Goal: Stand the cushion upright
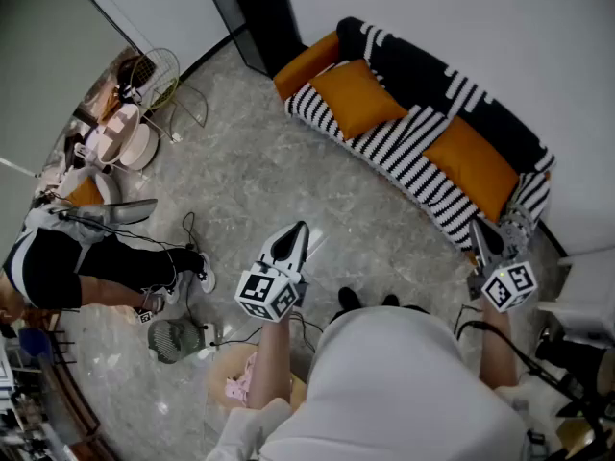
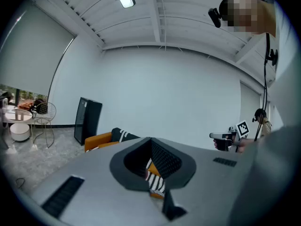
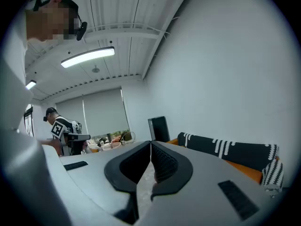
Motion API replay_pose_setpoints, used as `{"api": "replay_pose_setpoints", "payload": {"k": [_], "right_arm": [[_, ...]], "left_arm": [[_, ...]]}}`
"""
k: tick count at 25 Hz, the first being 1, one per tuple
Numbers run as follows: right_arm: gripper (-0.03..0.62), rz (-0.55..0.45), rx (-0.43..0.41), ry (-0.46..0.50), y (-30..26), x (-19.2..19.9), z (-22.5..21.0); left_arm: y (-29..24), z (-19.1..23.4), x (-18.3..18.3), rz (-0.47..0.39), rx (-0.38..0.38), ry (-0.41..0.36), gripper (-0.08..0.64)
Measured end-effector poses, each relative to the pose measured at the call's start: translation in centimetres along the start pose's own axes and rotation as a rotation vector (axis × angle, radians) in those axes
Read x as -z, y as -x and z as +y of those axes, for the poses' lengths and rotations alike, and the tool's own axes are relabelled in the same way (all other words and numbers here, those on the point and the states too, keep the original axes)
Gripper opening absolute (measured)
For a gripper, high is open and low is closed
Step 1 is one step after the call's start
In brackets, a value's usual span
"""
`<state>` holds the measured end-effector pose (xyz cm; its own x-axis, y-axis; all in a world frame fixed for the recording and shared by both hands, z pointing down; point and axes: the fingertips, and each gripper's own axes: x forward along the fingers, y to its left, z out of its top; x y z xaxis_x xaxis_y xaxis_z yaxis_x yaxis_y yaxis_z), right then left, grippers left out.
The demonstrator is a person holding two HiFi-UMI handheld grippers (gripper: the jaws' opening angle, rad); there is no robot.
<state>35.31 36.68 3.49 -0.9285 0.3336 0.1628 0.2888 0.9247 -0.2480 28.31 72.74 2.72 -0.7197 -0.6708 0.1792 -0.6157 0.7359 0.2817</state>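
Note:
An orange cushion (image 1: 360, 96) lies flat on the left part of the black-and-white striped sofa (image 1: 413, 152). A second orange cushion (image 1: 473, 166) lies further right on the seat. My left gripper (image 1: 298, 230) hovers over the floor, well short of the sofa, jaws shut and empty. My right gripper (image 1: 479, 227) is near the sofa's right end, also shut with nothing in it. In the left gripper view the shut gripper (image 2: 150, 147) points at the sofa (image 2: 123, 135). The right gripper view has its shut gripper (image 3: 150, 147) beside the sofa's black back (image 3: 225, 149).
A black cabinet (image 1: 252, 17) stands left of the sofa. A wire chair (image 1: 159, 75) and a small round table (image 1: 120, 133) are at the far left. A person (image 1: 67, 267) sits at the left. A floor fan (image 1: 178, 339) and cables lie near my feet.

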Motion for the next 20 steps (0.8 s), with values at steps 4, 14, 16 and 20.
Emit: {"api": "replay_pose_setpoints", "payload": {"k": [4, 14, 16, 20], "right_arm": [[0.037, 0.000, 0.005, 0.004, 0.3, 0.4, 0.5], [0.037, 0.008, 0.014, 0.007, -0.3, 0.5, 1.2], [0.037, 0.009, 0.018, 0.010, -0.5, 0.5, 1.5], [0.037, 0.003, 0.020, 0.005, -0.5, 0.8, 2.2]], "left_arm": [[0.4, -0.1, 0.3, 0.006, 0.009, -0.005, 0.002], [0.1, 0.7, 0.3, 0.015, 0.027, -0.008, 0.002], [0.1, 0.9, 0.4, 0.017, 0.031, -0.007, 0.002], [0.5, 1.3, 0.8, 0.031, 0.039, -0.008, 0.002]]}}
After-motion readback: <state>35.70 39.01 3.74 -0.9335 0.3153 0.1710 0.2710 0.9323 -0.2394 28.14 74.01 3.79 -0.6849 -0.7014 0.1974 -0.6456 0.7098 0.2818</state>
